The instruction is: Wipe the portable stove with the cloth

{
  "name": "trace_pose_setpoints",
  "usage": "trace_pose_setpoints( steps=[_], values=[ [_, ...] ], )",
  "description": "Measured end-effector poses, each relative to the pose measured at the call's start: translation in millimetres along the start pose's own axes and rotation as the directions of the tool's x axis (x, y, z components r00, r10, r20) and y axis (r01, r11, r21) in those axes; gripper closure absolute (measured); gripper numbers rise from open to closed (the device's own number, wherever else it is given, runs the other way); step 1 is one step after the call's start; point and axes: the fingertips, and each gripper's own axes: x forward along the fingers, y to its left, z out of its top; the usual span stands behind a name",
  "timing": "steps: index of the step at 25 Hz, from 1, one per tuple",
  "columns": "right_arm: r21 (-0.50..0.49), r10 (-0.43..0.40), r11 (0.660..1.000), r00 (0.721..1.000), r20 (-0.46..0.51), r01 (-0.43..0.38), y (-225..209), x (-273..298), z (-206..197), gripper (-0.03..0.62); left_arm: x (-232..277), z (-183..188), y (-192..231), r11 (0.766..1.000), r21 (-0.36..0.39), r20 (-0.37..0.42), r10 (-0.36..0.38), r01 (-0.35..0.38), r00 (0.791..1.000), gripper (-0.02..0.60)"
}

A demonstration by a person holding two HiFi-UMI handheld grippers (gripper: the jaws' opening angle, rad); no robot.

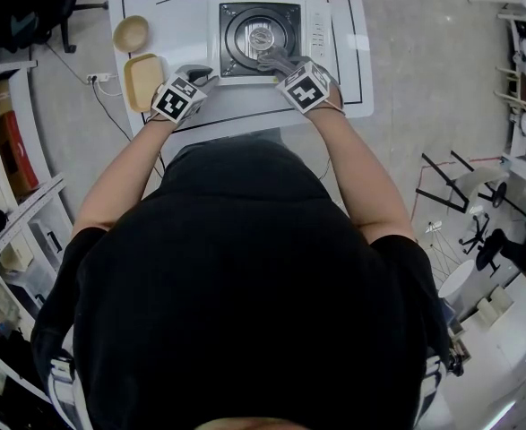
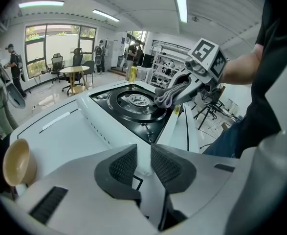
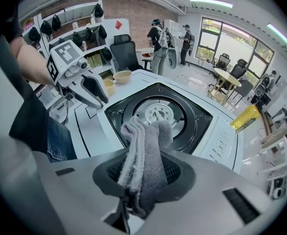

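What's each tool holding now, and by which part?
Right tool shut on the folded grey cloth, pinched at one bunched end. Left tool: jaws apart, empty.

Your portable stove [image 1: 261, 38] sits mid-counter [image 1: 177, 7]. Left of it lie a bowl [image 1: 131, 33], farther from you, and a tray [image 1: 143, 81], nearer you. Your left tool [image 1: 200, 73] is at the stove's near left corner. Your right tool [image 1: 276, 61], with the cloth [image 3: 145, 151] between its jaws, is over the burner's near edge.
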Motion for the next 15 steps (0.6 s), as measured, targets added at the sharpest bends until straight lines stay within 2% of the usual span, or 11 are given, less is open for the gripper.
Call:
trace_pose_setpoints(
  steps=[7, 15],
  values=[
    [0.104, -0.033, 0.994, 0.997, 0.069, 0.026, -23.8, -31.9, 6.9, 0.484, -13.7, 13.1, -3.5, 1.0, 0.012, 0.021, 0.007, -0.007, 1.0, 0.482],
    [0.216, -0.088, 0.976, 0.973, 0.213, 0.041, -53.8, -94.1, 26.3, 0.484, -59.7, 61.6, 6.9, 0.997, -0.03, 0.137, 0.067, -0.064, 0.988, 0.482]
  ],
)
